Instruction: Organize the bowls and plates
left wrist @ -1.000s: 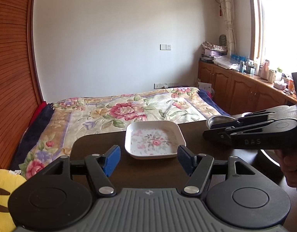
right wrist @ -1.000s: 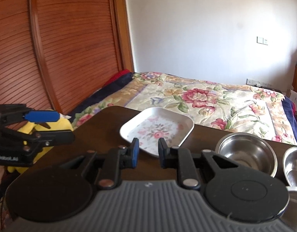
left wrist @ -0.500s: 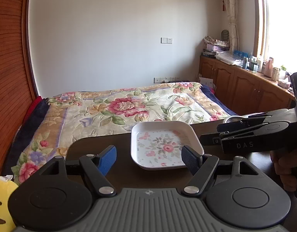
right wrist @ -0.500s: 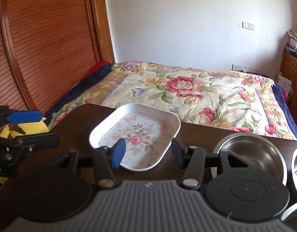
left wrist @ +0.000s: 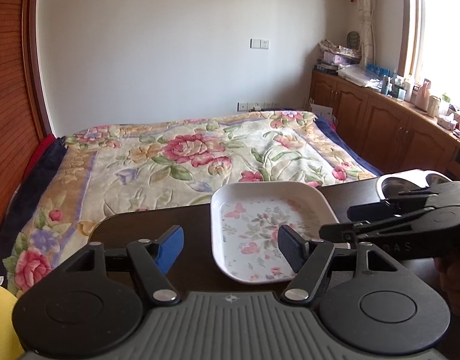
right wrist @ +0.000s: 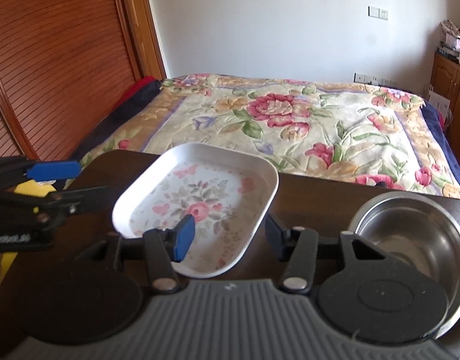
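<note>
Left gripper: jaws wide, empty, over the worktop's bare left part. Right gripper: jaws wide, straddling the near rim of one floral plate. Two steel bowls: one right of the plate, a second at the right edge. Bed beyond the far edge.

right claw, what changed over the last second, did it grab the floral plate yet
The right claw opened from nearly shut to wide and moved in on the floral plate; its fingers now straddle the plate's near right rim without closing on it. The left claw stayed open, drifting so the plate sits toward its right finger. The plate and steel bowl stayed on the dark table. Nothing grasped.
</note>
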Demonstrator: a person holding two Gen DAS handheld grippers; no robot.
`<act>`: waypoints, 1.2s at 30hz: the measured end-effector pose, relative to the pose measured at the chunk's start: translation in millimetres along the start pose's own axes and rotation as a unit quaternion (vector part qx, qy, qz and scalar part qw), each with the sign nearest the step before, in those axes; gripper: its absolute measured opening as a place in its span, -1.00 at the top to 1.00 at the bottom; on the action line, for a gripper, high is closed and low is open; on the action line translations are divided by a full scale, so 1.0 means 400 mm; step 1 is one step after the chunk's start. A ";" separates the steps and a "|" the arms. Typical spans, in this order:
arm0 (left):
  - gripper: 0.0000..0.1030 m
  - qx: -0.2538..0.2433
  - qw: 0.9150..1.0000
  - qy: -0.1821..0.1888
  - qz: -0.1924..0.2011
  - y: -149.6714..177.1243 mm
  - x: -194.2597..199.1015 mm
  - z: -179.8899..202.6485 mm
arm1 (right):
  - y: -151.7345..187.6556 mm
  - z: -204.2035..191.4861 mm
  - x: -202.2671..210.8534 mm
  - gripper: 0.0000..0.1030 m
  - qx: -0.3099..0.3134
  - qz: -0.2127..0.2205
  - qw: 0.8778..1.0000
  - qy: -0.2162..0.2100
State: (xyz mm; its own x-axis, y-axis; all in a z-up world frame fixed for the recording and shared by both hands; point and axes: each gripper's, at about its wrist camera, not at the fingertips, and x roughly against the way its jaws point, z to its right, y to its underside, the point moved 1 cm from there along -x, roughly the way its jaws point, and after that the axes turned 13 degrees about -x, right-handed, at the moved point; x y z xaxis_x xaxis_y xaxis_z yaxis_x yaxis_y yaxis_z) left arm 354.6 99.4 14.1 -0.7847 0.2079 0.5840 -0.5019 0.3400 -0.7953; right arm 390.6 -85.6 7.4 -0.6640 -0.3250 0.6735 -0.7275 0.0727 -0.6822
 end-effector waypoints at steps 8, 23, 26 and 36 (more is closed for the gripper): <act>-0.20 0.013 1.000 0.008 -0.023 0.009 -0.077 -0.020 | -0.005 0.007 -0.036 -0.02 -0.007 -0.014 1.000 0.006; 0.63 0.051 0.997 0.026 -0.055 0.029 -0.159 -0.055 | -0.002 0.023 -0.074 0.47 -0.014 -0.028 0.999 0.011; 0.69 0.050 0.997 0.028 -0.055 0.029 -0.161 -0.053 | -0.001 0.028 -0.076 0.54 -0.013 -0.026 1.000 0.010; 0.72 0.060 0.996 0.028 -0.064 0.035 -0.135 -0.050 | 0.008 0.045 -0.066 0.64 -0.040 -0.032 0.998 -0.020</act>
State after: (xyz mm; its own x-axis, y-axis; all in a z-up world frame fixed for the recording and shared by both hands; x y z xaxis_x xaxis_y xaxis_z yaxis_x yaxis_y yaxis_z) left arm 397.3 111.4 -25.4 -0.6916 0.2219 0.6873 -0.6389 0.2560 -0.7255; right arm 408.9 -93.8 -17.7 -0.6090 -0.3681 0.7026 -0.7811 0.1242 -0.6119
